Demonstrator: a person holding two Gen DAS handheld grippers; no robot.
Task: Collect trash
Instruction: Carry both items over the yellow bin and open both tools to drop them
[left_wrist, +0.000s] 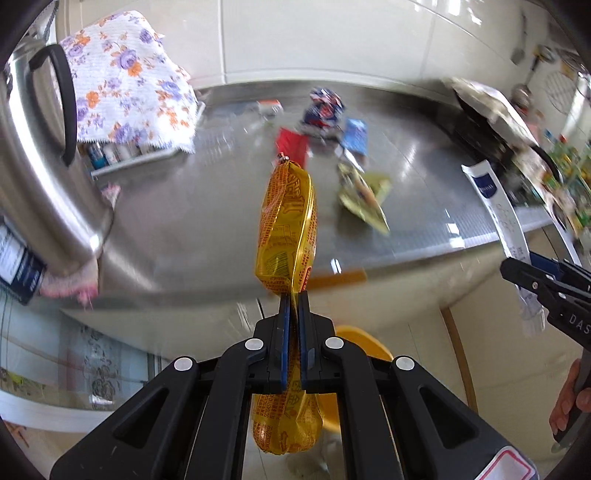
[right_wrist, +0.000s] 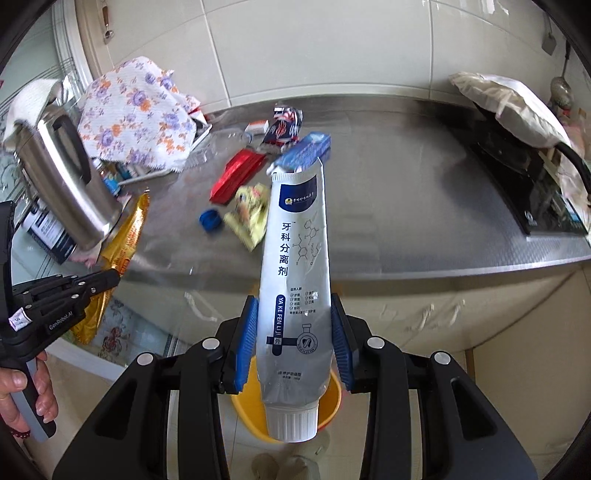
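Note:
My left gripper (left_wrist: 293, 295) is shut on a yellow-orange sausage wrapper (left_wrist: 288, 225) and holds it off the front edge of the steel counter (left_wrist: 424, 206), above a yellow bin (left_wrist: 364, 345). My right gripper (right_wrist: 293, 317) holds a silver toothpaste tube (right_wrist: 295, 280), cap down, between its blue pads (right_wrist: 246, 339), over the same yellow bin (right_wrist: 332, 398). On the counter lie a red packet (right_wrist: 236, 175), a yellow wrapper (right_wrist: 249, 216), a blue cap (right_wrist: 210, 220), a blue box (right_wrist: 306, 149) and a dark blue wrapper (right_wrist: 282, 127).
A steel kettle (right_wrist: 66, 184) stands at the counter's left. A floral cloth (right_wrist: 136, 114) covers a rack behind it. A black stove (right_wrist: 524, 177) with a covered pan is at the right. A clear crushed bottle (right_wrist: 218, 146) lies near the cloth.

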